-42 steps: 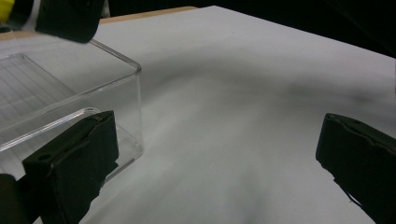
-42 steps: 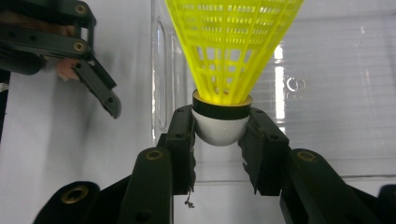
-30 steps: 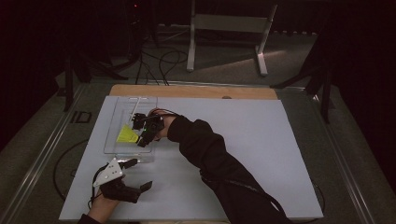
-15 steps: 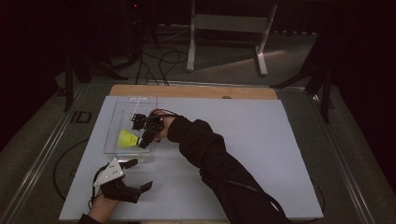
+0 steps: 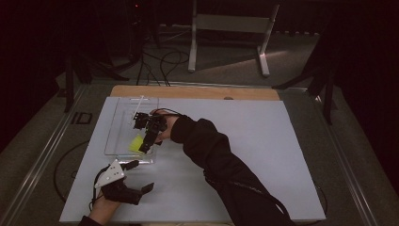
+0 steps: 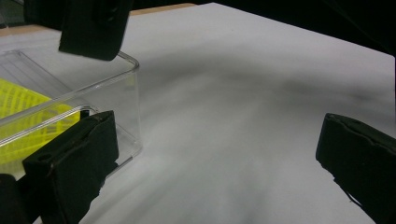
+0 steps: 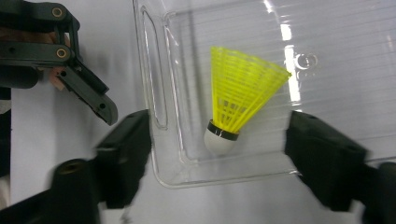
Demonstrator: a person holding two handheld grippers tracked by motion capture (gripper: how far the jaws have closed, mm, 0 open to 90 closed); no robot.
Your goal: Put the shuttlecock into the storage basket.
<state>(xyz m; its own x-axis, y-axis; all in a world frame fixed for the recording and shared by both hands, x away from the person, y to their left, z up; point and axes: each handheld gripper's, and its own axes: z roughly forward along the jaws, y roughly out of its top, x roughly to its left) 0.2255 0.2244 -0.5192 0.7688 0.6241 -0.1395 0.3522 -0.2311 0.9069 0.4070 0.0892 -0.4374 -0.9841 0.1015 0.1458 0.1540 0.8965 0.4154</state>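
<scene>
Dark floor with cables and a pale metal stand (image 5: 230, 28) lies beyond the tabletop (image 5: 282, 155), which is covered by a white sheet with a strip of bare wood along its far edge. On the left part of that sheet sits a clear plastic tray (image 5: 123, 117), and inside it, near its near end, lies a yellow shuttlecock (image 5: 137, 143). In the right gripper view the shuttlecock (image 7: 236, 105) lies on the tray floor with its white cork tip toward the camera and its yellow mesh skirt fanning away, close to the rounded corner of the tray (image 7: 159, 135). The right gripper (image 5: 149, 136), held by a hand in a dark sleeve that reaches across from the right, hangs over the tray's near end; its jaws have just been opening and now stand wide apart, one on either side of the shuttlecock with clear gaps, so nothing is gripped. The left gripper (image 5: 139, 175) rests low over the sheet just in front of the tray's near edge, a grey three-cornered plate on top of it. In the left gripper view its jaws are spread wide with bare white sheet between them, holding nothing; one jaw sits just beside the tray's corner (image 6: 128, 88), through which the yellow mesh (image 6: 23, 121) shows.
</scene>
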